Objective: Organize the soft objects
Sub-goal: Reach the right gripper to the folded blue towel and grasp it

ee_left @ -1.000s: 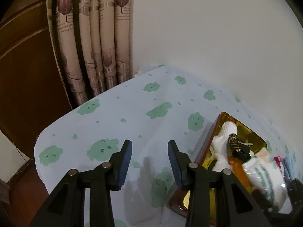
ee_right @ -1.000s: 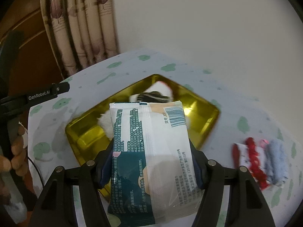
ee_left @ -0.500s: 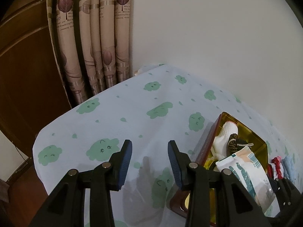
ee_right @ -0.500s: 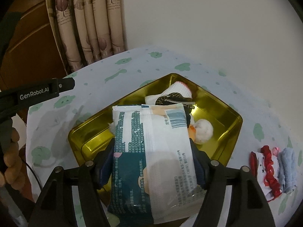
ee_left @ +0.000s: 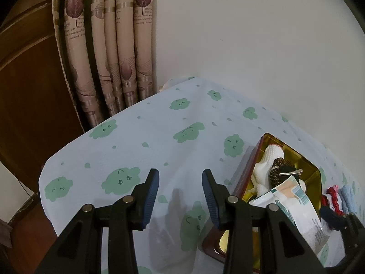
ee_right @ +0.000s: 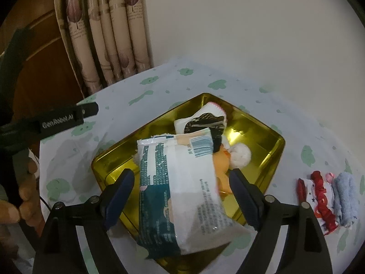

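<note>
Releasing the tissue pack (ee_right: 182, 187) into the gold tin (ee_right: 271, 141), our right gripper (ee_right: 182, 196) has its jaws opening, pads clear of it. Our left gripper (ee_left: 180, 196) waits parted and empty. Rolled cloths (ee_right: 324, 196) at three o'clock remain on the surface (ee_right: 285, 105).

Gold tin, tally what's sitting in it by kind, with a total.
Things in the gold tin:
Tissue pack: 1
White sock: 1
Black hair clip: 1
Orange toy: 1
White pom-pom: 1
Total: 5
</note>
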The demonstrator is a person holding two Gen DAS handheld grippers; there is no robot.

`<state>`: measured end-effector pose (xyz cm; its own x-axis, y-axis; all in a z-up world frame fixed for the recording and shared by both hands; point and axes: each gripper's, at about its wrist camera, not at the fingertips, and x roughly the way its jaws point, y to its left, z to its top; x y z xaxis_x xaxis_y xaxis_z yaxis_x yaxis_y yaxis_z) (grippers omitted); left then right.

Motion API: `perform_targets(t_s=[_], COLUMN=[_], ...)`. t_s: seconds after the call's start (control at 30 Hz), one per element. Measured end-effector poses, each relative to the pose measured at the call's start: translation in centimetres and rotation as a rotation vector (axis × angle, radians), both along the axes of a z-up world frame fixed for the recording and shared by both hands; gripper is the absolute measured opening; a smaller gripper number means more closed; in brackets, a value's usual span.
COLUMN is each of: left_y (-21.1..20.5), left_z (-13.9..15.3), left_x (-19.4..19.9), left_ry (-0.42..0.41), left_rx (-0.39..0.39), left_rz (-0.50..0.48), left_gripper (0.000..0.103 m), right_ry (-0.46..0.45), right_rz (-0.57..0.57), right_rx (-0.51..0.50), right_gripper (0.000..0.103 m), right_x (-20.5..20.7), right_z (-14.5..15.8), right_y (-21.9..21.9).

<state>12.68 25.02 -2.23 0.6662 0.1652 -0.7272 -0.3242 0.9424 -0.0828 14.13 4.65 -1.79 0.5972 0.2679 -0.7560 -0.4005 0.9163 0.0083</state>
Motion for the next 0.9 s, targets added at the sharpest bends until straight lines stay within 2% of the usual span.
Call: perform_targets(t_s=[0.3,0.6,0.9], left_y=[-0.7,-1.3,-1.5], left_z=[0.2,0.3,0.3], left_x=[-0.1,-0.2,-0.2], left_ry=[-0.001,-0.005,-0.006], left_rx=[0.031,0.056,0.058], left_rz=[-0.014,-0.024,-0.029], left_gripper=[0.040,0.040,0.040], right_ry=[-0.042,-0.054,-0.053], right_rz=[-0.073,-0.269,-0.472], right_rx=[0.032,-0.005,-0.098], right_gripper=[0.083,0.083,0.083], right_x=[-1.7,-1.9,-0.5], right_z=[2.2,1.9,1.3], right_y=[-4.4,-13.9,-24.0])
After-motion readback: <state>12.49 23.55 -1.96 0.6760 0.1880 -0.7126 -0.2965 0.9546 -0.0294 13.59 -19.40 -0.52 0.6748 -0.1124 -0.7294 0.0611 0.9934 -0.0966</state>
